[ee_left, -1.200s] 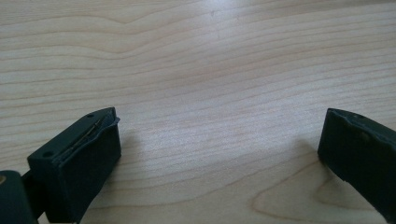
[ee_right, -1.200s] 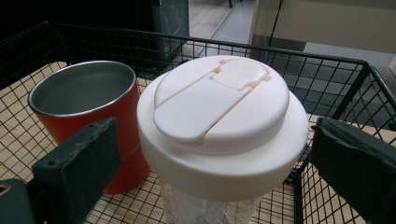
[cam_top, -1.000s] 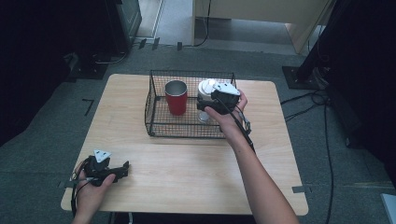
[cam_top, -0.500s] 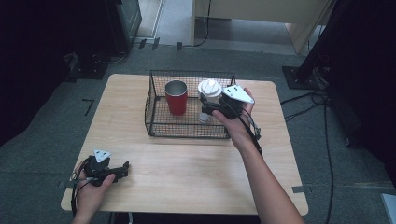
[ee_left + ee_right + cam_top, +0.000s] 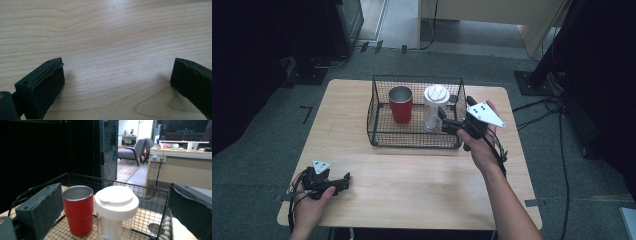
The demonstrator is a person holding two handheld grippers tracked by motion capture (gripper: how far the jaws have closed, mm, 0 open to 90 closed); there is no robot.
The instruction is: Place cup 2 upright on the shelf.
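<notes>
Inside wire basket, white-lidded clear tumbler

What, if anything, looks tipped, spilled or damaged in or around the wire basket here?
Nothing stands out. The red cup and the clear tumbler with the white lid both stand upright side by side in the wire basket, lid seated flat. The right gripper hangs open beside the tumbler; the left gripper lies open on the table.
</notes>
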